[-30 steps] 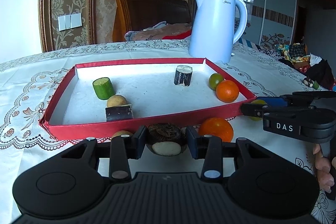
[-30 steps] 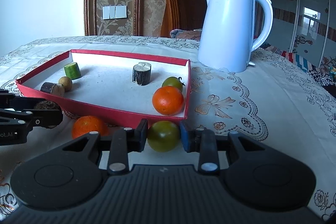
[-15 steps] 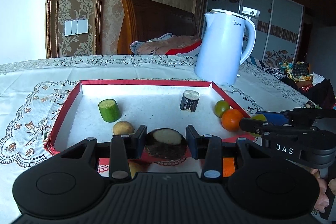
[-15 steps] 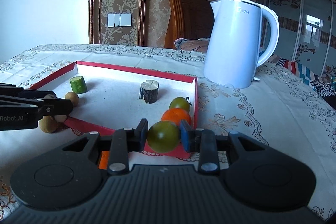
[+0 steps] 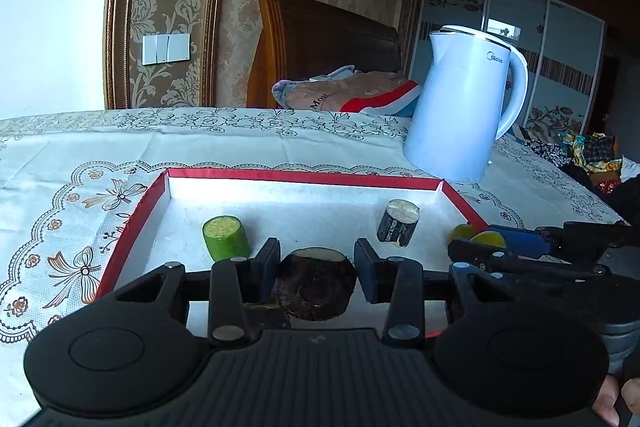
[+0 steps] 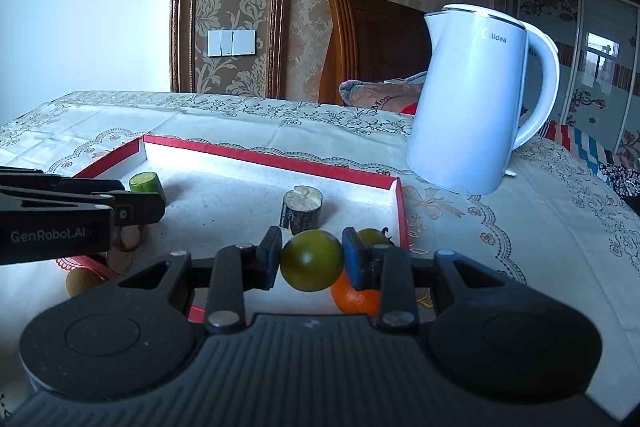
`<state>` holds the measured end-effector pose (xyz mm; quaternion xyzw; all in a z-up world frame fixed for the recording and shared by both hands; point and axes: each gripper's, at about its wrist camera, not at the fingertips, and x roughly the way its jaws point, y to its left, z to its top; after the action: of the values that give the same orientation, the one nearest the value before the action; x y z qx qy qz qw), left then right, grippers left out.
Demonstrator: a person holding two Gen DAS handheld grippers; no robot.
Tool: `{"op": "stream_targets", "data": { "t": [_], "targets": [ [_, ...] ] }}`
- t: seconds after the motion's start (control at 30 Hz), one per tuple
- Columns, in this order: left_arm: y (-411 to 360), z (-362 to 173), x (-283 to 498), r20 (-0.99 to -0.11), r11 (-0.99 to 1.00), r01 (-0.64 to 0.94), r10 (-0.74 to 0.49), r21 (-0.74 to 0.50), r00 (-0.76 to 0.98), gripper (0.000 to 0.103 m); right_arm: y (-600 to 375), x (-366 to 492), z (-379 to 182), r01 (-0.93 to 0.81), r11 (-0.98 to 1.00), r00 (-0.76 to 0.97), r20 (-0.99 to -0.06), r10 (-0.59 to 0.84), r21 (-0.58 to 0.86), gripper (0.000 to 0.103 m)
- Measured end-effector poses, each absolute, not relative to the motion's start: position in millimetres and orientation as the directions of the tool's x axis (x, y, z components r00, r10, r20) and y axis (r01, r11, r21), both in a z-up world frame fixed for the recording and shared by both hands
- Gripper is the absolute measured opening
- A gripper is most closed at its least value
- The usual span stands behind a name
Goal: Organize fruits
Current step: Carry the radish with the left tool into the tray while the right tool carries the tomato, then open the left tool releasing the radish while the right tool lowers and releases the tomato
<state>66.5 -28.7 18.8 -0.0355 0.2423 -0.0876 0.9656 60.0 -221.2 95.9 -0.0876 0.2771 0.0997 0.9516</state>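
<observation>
My left gripper [image 5: 316, 269] is shut on a dark brown cut root piece [image 5: 316, 287] and holds it above the near part of the red-rimmed white tray [image 5: 304, 178]. My right gripper [image 6: 311, 257] is shut on a green tomato [image 6: 311, 265], held above the tray's [image 6: 272, 159] right near corner. In the tray lie a green cucumber chunk [image 5: 225, 237], a dark sugarcane stump [image 5: 397, 222], another green tomato [image 6: 372, 237] and an orange [image 6: 354, 297]. The right gripper also shows in the left wrist view [image 5: 476, 247]; the left one shows in the right wrist view [image 6: 132, 207].
A white electric kettle [image 5: 460, 115] stands on the lace tablecloth just behind the tray's right far corner. A small yellowish fruit [image 6: 82, 282] lies by the tray's near left edge. A wooden chair [image 5: 320, 59] with cloth on it stands behind the table.
Both grippers have risen and moved forward over the tray, each carrying its piece. The tray's near edge has dropped below the fingers in both views.
</observation>
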Motion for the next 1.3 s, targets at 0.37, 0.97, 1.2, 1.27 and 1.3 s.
{"op": "stream_targets", "data": {
  "t": [0.37,0.97,1.2,1.27,1.3],
  "targets": [
    [-38,8,96,-0.492,0.993,0.102,-0.118,-0.06,0.863,0.04,-209,97,75,-0.227,0.97,0.782,-0.611,0.127,-0.09,0.031],
    [-33,-3,109,-0.536,0.998,0.044,-0.06,-0.042,0.842,0.039,-215,128,66,-0.157,0.987,0.758,-0.645,0.095,-0.039,0.031],
    [-31,-3,110,-0.538,0.998,0.035,-0.053,-0.045,0.841,0.039,-214,128,66,-0.156,0.987,0.762,-0.641,0.093,-0.043,0.033],
    [-32,-3,110,-0.538,0.999,0.034,-0.051,-0.041,0.842,0.039,-215,127,66,-0.158,0.987,0.765,-0.636,0.1,-0.035,0.044],
    [-32,-3,110,-0.537,0.999,0.033,-0.05,-0.042,0.842,0.039,-214,126,67,-0.159,0.986,0.77,-0.631,0.097,-0.043,0.049]
  ]
}}
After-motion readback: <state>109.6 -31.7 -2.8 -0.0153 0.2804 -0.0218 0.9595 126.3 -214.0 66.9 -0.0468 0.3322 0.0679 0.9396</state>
